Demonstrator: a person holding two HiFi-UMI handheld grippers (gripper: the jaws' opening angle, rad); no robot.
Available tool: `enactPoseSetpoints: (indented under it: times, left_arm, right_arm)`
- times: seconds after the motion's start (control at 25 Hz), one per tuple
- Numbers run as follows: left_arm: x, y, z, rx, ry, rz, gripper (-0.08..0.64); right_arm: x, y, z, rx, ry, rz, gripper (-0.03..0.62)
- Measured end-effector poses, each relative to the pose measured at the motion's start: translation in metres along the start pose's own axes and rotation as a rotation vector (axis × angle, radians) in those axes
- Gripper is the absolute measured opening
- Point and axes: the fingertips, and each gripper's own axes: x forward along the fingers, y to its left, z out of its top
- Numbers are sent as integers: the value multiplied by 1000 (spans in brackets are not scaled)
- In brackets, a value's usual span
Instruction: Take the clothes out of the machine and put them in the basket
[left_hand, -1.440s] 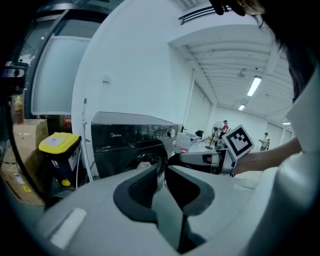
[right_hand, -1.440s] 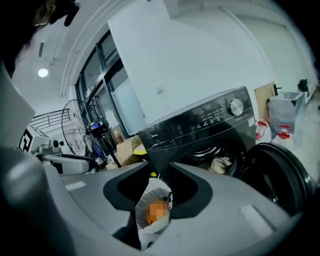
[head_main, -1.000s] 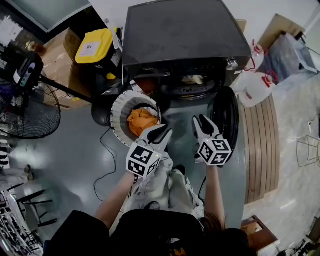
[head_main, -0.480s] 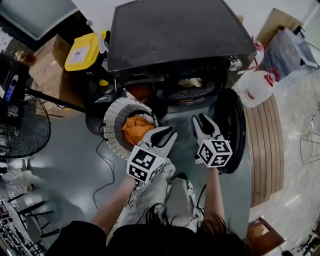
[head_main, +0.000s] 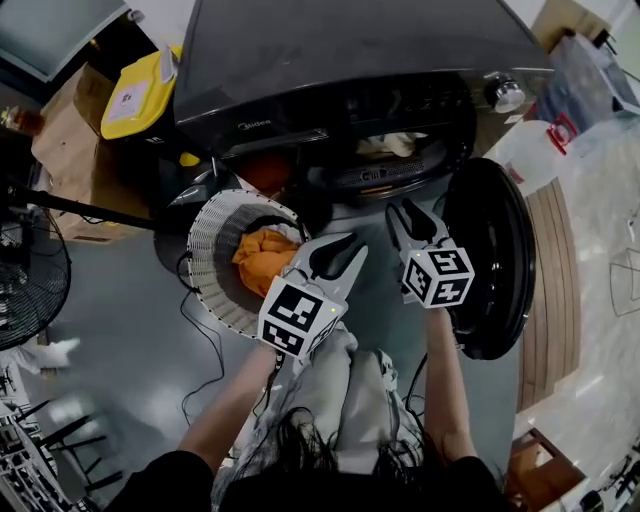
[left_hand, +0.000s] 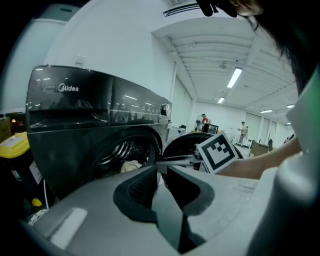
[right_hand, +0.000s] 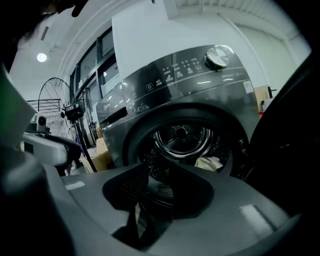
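The dark front-loading machine (head_main: 350, 70) stands with its round door (head_main: 490, 260) swung open to the right. A pale garment (head_main: 385, 146) lies in the drum, also seen in the left gripper view (left_hand: 131, 166) and in the right gripper view (right_hand: 210, 162). The white ribbed basket (head_main: 208, 262) stands left of the opening and holds orange clothes (head_main: 262, 256). My left gripper (head_main: 335, 255) hovers beside the basket's right rim, jaws a little apart and empty. My right gripper (head_main: 405, 212) points at the drum opening, jaws apart with nothing between them.
A yellow-lidded box (head_main: 135, 95) and cardboard boxes (head_main: 70, 160) sit left of the machine. A black cable (head_main: 195, 330) runs over the grey floor by the basket. A white jug (head_main: 540, 140) and a wooden slat board (head_main: 555, 290) are on the right. A fan (head_main: 25, 290) stands far left.
Both grippers have come down and forward toward the machine's opening. The machine and basket fill more of the head view. Neither gripper has taken hold of anything.
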Motion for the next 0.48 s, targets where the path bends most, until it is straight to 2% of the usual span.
enactPoseSetpoints:
  times: [0.36, 0.48]
  left_arm:
    - [60, 31, -43, 70, -29, -11, 69]
    - [79, 46, -55, 55, -52, -12, 69]
  right_arm:
    - [90, -59, -30, -112, 23, -39, 155]
    - [121, -87, -39, -134, 28, -76, 161]
